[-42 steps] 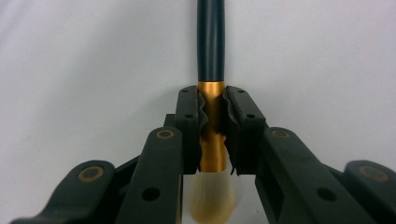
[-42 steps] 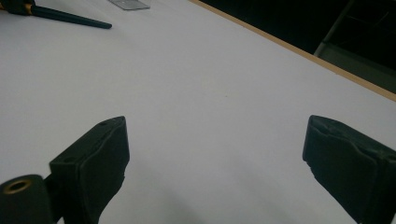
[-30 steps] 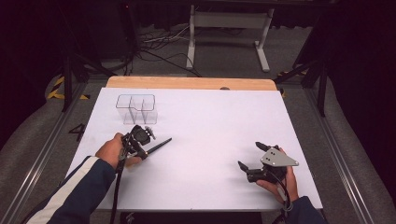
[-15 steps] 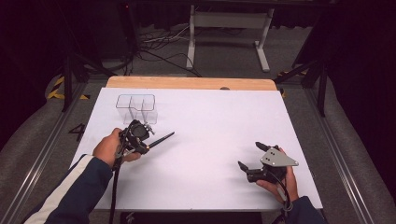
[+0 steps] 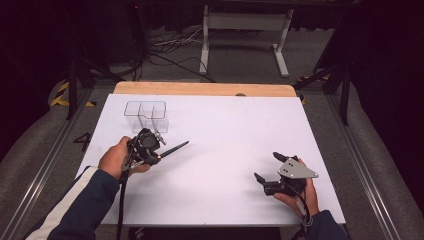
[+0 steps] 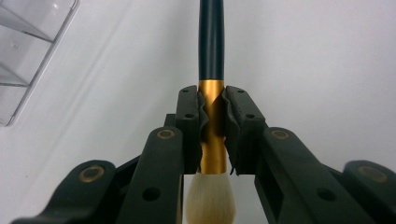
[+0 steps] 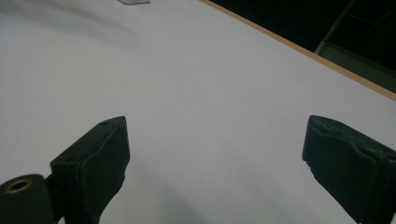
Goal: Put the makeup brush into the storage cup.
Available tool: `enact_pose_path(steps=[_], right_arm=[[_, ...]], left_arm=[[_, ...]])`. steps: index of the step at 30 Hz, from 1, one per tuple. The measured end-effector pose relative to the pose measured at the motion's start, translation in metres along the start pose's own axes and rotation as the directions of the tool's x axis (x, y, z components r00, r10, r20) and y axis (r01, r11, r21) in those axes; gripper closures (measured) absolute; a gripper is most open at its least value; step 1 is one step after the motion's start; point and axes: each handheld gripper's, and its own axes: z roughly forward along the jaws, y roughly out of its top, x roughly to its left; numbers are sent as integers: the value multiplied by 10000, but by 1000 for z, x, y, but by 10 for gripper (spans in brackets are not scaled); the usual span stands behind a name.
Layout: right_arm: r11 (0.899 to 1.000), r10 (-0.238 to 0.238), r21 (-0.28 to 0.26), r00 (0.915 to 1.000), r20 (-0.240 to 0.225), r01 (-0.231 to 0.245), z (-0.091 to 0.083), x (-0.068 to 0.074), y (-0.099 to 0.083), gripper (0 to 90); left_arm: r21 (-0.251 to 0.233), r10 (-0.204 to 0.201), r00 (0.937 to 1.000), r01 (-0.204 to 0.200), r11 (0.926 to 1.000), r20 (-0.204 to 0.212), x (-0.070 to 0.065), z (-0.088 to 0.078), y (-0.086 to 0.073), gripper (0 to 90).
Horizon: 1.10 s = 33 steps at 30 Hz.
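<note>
Left hand-held gripper [image 5: 159,154] just in front of the clear organizer [image 5: 146,116], on the person's side of it, near but apart from it. Clamped tight on a makeup brush [image 6: 212,70]: both pads pressed against the gold ferrule, black handle running out past the fingertips, pale bristle tuft hanging back between the black arms toward the camera. Seen from the high view, brush handle [image 5: 172,148] slanting out to the right of the organizer's near corner, raised a little over the white desk [image 5: 225,130], a thin shadow beneath it. Brush outside the organizer, none of it in any compartment. In the left gripper view, organizer [image 6: 28,51] at the upper left, its transparent dividers visible, off to the side of the brush.

Right hand-held gripper [image 5: 266,168] well apart from the organizer, far over by the desk's near right corner, grey three-cornered plate on top, hand wrapped around the body from below. Spread wide, holding nothing: in the right gripper view [image 7: 215,154] bare white desk between the two black pads, with the wooden edge of the desk beyond.
</note>
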Motion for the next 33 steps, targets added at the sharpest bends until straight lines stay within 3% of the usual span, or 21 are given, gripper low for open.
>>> enact_pose_path(steps=[9,12,16,19,22,25,27,30,33], right_arm=[[9998,-185,-117,9997,181,187,0,3,5,88],[9971,-737,-127,9959,531,745,0,8,12,93],[9951,-965,-132,9928,716,977,1,12,16,96],[9829,-1832,1,9779,1005,1841,5,20,23,101],[9731,-2300,76,9675,1056,2305,9,27,29,106],[9577,-2871,199,9485,1342,2871,13,34,34,119],[9434,-3296,171,9310,1570,3312,16,42,38,126],[9120,-4087,372,8977,1648,4084,24,54,44,141],[8893,-4545,324,8737,1731,4562,30,64,49,161]], left_arm=[[-450,436,9981,-417,9981,429,-11,-6,7,770],[-514,675,9959,-644,9966,597,-17,-7,13,771],[-600,947,9931,-905,9941,697,-25,-7,22,770],[-604,1199,9888,-1148,9915,891,-32,-6,33,771],[-582,1475,9849,-1427,9881,904,-40,-5,44,770],[-559,1668,9815,-1621,9852,940,-45,-4,53,771],[-574,1834,9779,-1784,9823,999,-49,-4,59,771],[-576,1973,9752,-1923,9796,1003,-53,-4,66,771],[-505,2083,9735,-2043,9776,938,-58,-5,71,770]])
